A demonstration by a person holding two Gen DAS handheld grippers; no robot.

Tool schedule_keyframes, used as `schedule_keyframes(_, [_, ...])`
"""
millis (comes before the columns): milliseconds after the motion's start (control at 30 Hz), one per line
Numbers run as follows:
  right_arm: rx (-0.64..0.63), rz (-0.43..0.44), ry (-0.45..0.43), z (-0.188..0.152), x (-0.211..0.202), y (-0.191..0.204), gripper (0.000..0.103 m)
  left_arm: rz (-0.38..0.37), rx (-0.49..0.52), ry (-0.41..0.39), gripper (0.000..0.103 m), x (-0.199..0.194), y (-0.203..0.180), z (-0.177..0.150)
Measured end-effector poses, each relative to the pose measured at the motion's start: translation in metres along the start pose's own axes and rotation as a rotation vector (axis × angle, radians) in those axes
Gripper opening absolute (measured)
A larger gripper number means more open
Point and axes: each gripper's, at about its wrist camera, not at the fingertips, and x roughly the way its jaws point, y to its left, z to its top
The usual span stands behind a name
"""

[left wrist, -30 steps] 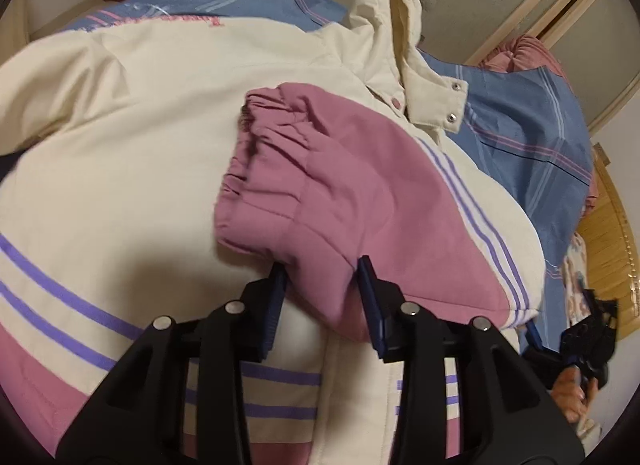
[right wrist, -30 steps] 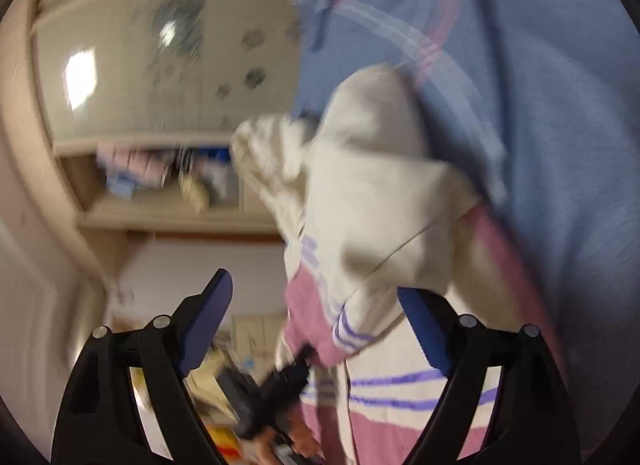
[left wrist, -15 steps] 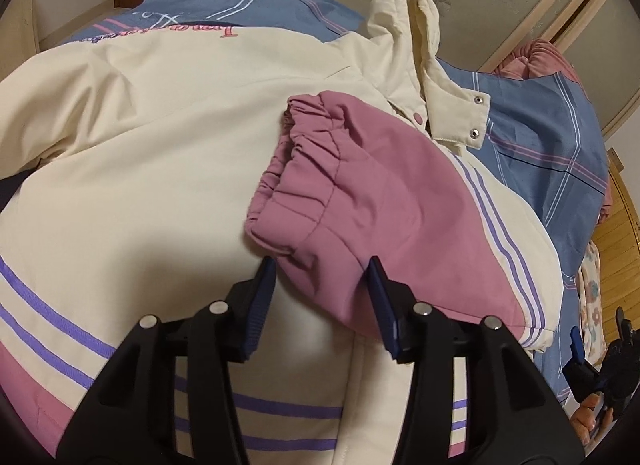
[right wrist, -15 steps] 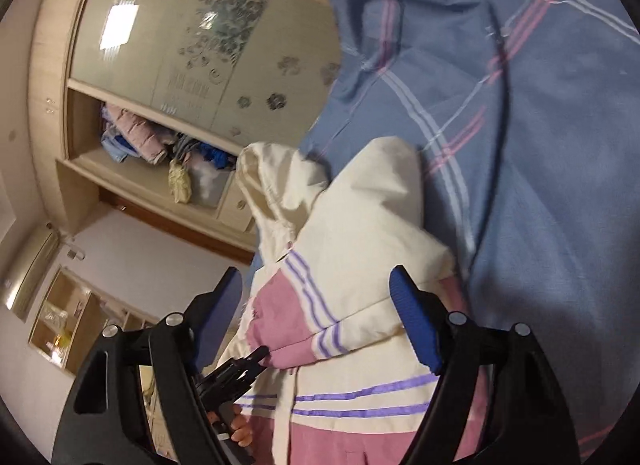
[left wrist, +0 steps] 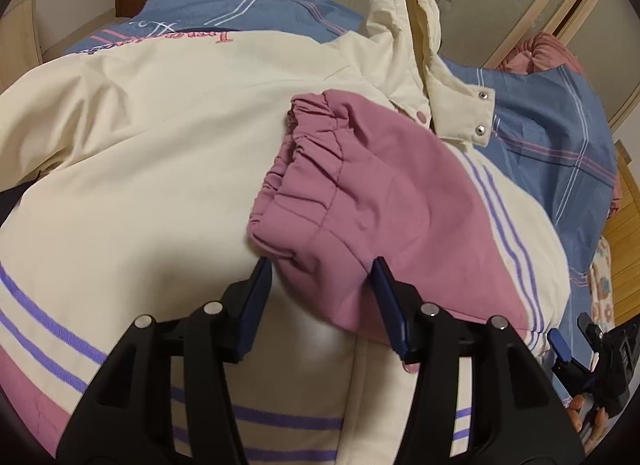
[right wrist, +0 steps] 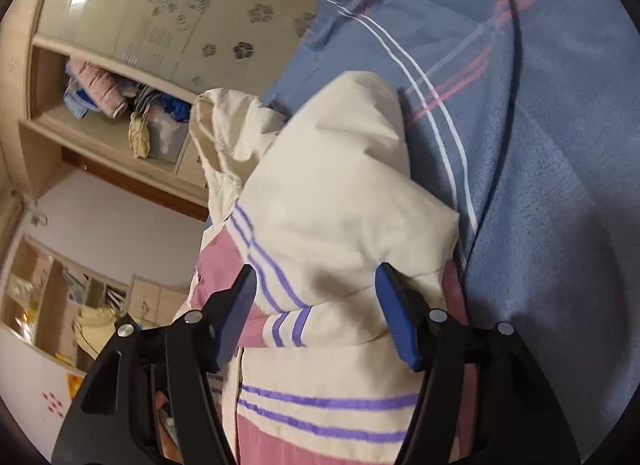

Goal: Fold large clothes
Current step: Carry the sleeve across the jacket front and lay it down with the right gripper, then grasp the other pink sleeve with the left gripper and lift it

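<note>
On the blue plaid bedspread (left wrist: pixel 552 137), spread flat: the cream padded jacket with pink panels and purple stripes (left wrist: pixel 140 169), back panel up, hood (left wrist: pixel 404 13) bunched toward the far wardrobe. Laid across the jacket's middle, the pink sleeve with its gathered elastic cuff (left wrist: pixel 316 169), evidently folded inward to narrow the garment.

At the left, the left gripper (left wrist: pixel 320 285), blue pads either side of the sleeve's lower edge and easing apart; a sliver of gap at each pad, so apparently a letting-go with the sleeve resting where wanted, though contact on the right-hand pad hard to rule out.

Further right, the sleeve's shoulder fold (right wrist: pixel 344 201), a cream hump ringed with purple stripes. Straddling it, the right gripper (right wrist: pixel 316 301), spread wide yet drawing in, fabric between the pads but not yet pinched; probably a bid to press or tuck that puffy fold flat.

Hidden or unclear: the jacket's other sleeve, out of sight; the hem, cut off behind both black gripper bodies; embroidered pink lettering near the far edge, too distorted to read; a hand, only partly visible at the left view's lower right corner.
</note>
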Motion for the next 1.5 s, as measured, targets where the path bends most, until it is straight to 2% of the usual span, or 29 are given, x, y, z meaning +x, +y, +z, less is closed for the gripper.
schedule_keyframes(33, [-0.045, -0.037, -0.013, -0.002, -0.002, 0.007, 0.076, 0.005, 0.0, -0.002, 0.054, 0.0, 0.0, -0.001])
schedule_keyframes(100, [-0.094, -0.1, -0.008, -0.002, 0.004, 0.014, 0.077, 0.009, 0.003, 0.021, 0.054, 0.004, 0.0, -0.001])
schedule_keyframes(133, [-0.088, -0.119, -0.002, -0.003, 0.008, 0.014, 0.077, -0.007, -0.007, 0.03, 0.054, 0.003, 0.002, -0.002])
schedule_keyframes(200, [-0.073, -0.097, -0.005, -0.006, 0.003, 0.016, 0.077, -0.079, -0.044, 0.015, 0.058, -0.011, 0.011, -0.005])
schedule_keyframes(233, [-0.083, -0.062, -0.001, -0.009, -0.001, 0.02, 0.077, -0.13, -0.068, -0.002, 0.073, -0.023, 0.02, -0.007])
schedule_keyframes(267, [-0.098, -0.049, 0.004, -0.013, -0.004, 0.024, 0.077, -0.161, -0.098, -0.023, 0.082, -0.035, 0.031, -0.01])
schedule_keyframes(300, [-0.116, -0.048, 0.011, -0.017, -0.007, 0.027, 0.079, -0.196, -0.154, -0.059, 0.09, -0.052, 0.049, -0.013])
schedule_keyframes(400, [-0.202, -0.069, 0.056, -0.037, -0.005, 0.046, 0.08, -0.315, -0.344, -0.128, 0.09, -0.089, 0.11, -0.02])
schedule_keyframes(467, [-0.273, -0.073, 0.107, -0.054, 0.006, 0.059, 0.08, -0.374, -0.55, -0.21, 0.092, -0.116, 0.173, -0.033])
schedule_keyframes(567, [-0.347, -0.133, 0.148, -0.074, 0.026, 0.066, 0.08, -0.358, -0.768, -0.316, 0.093, -0.145, 0.248, -0.051])
schedule_keyframes(667, [-0.347, -0.185, 0.148, -0.088, 0.042, 0.063, 0.083, -0.301, -0.929, -0.362, 0.097, -0.159, 0.306, -0.069])
schedule_keyframes(833, [-0.442, -0.229, 0.105, -0.104, 0.05, 0.069, 0.091, -0.232, -1.012, -0.379, 0.098, -0.153, 0.361, -0.066])
schedule_keyframes(900, [-0.5, -0.257, 0.088, -0.111, 0.054, 0.072, 0.094, -0.189, -1.027, -0.402, 0.086, -0.151, 0.37, -0.061])
schedule_keyframes(933, [-0.524, -0.266, 0.084, -0.114, 0.056, 0.073, 0.096, -0.156, -1.022, -0.405, 0.045, -0.15, 0.372, -0.057])
schedule_keyframes(967, [-0.551, -0.279, 0.08, -0.117, 0.058, 0.075, 0.097, -0.141, -1.006, -0.399, 0.01, -0.149, 0.376, -0.053])
schedule_keyframes(1000, [-0.565, -0.29, 0.076, -0.119, 0.06, 0.076, 0.098, -0.162, -0.988, -0.421, 0.011, -0.15, 0.377, -0.048])
schedule_keyframes(1067, [-0.572, -0.291, 0.075, -0.12, 0.061, 0.075, 0.1, -0.205, -0.968, -0.544, 0.009, -0.165, 0.375, -0.042])
schedule_keyframes(1100, [-0.57, -0.285, 0.075, -0.12, 0.062, 0.074, 0.101, -0.214, -0.922, -0.58, 0.009, -0.173, 0.364, -0.034])
schedule_keyframes(1200, [-0.568, -0.279, 0.073, -0.12, 0.062, 0.072, 0.102, -0.232, -0.703, -0.655, 0.009, -0.202, 0.308, -0.001])
schedule_keyframes(1267, [-0.572, -0.281, 0.071, -0.121, 0.062, 0.072, 0.102, -0.252, -0.493, -0.662, 0.011, -0.216, 0.244, 0.025])
schedule_keyframes(1300, [-0.572, -0.281, 0.069, -0.121, 0.062, 0.072, 0.102, -0.271, -0.369, -0.654, 0.012, -0.22, 0.201, 0.036])
schedule_keyframes(1367, [-0.564, -0.268, 0.063, -0.12, 0.06, 0.07, 0.102, -0.343, -0.196, -0.598, 0.015, -0.212, 0.131, 0.044])
schedule_keyframes(1400, [-0.554, -0.257, 0.061, -0.119, 0.059, 0.069, 0.102, -0.388, -0.116, -0.542, 0.018, -0.203, 0.098, 0.045])
schedule_keyframes(1433, [-0.531, -0.237, 0.056, -0.117, 0.055, 0.068, 0.102, -0.434, -0.03, -0.453, 0.023, -0.188, 0.058, 0.042])
schedule_keyframes(1500, [-0.465, -0.199, 0.038, -0.113, 0.044, 0.063, 0.102, -0.463, 0.095, -0.3, 0.029, -0.157, 0.002, 0.028])
